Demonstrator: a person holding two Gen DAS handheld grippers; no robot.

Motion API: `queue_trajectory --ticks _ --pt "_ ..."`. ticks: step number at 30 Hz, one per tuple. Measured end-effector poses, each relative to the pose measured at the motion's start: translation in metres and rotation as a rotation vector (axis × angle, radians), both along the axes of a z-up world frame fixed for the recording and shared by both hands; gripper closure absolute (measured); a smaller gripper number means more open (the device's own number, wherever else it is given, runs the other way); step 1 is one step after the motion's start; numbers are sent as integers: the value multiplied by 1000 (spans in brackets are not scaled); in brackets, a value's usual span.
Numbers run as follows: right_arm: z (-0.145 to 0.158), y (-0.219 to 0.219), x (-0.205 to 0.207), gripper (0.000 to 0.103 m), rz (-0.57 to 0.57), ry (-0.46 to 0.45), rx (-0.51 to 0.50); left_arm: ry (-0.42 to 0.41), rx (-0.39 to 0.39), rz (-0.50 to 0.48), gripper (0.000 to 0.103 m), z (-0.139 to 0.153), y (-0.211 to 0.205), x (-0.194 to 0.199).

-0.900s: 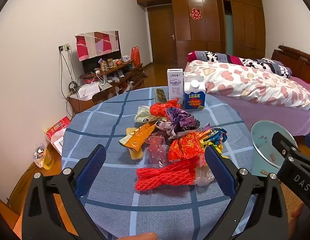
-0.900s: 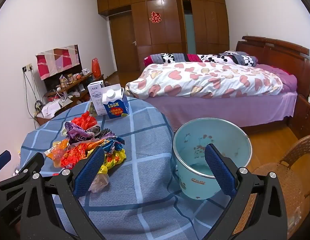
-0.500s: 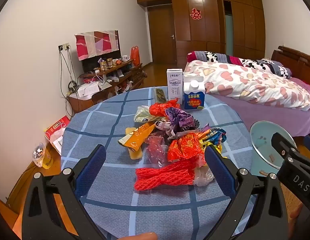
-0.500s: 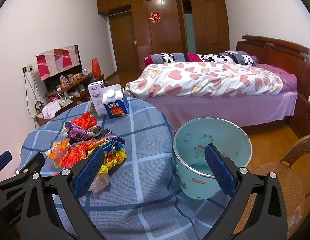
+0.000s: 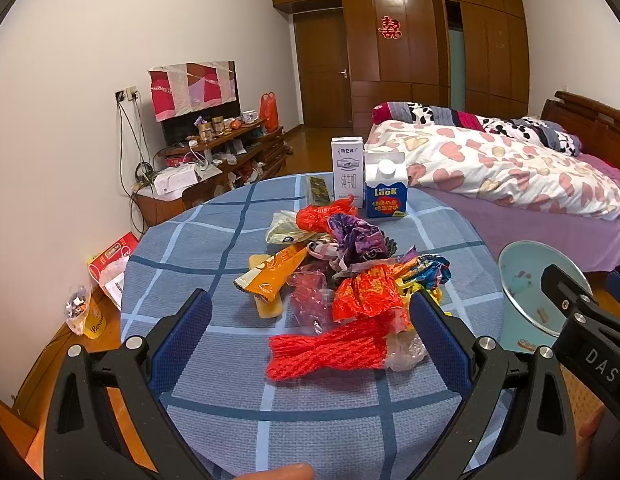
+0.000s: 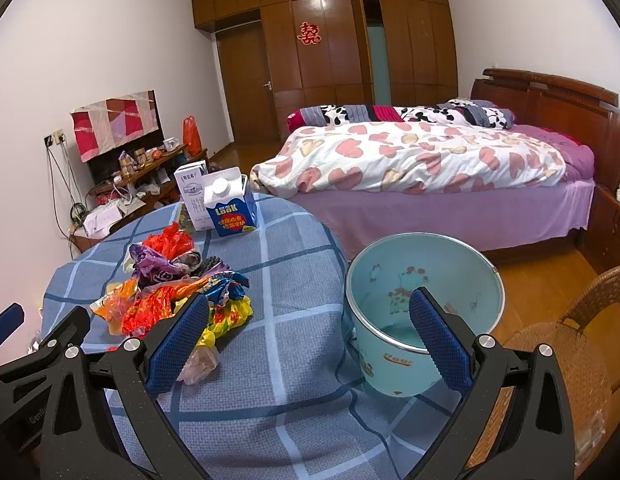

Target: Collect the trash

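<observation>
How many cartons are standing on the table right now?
2: the white carton and the blue carton stand side by side at the table's far edge, beyond the wrappers.

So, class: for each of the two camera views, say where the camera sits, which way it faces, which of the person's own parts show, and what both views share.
Left wrist: on the left gripper, angled down over the table at the wrapper pile; its open blue fingers and a fingertip show.
Right wrist: on the right gripper, facing the table edge and pale blue bucket; open fingers show.
Shared: pile, both cartons, bucket, bed.
</observation>
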State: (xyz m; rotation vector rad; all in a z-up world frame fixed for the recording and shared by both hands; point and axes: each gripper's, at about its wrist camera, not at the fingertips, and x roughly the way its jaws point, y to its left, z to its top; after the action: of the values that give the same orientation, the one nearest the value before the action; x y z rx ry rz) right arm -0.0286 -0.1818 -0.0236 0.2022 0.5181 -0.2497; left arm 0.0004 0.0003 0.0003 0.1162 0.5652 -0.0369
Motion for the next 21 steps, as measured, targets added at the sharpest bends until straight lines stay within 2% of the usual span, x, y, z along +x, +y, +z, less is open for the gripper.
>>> queue_trajectory --ticks 21 --pt "-2 -1 -2 5 -7 1 8 1 1 0 6 2 -8 -4"
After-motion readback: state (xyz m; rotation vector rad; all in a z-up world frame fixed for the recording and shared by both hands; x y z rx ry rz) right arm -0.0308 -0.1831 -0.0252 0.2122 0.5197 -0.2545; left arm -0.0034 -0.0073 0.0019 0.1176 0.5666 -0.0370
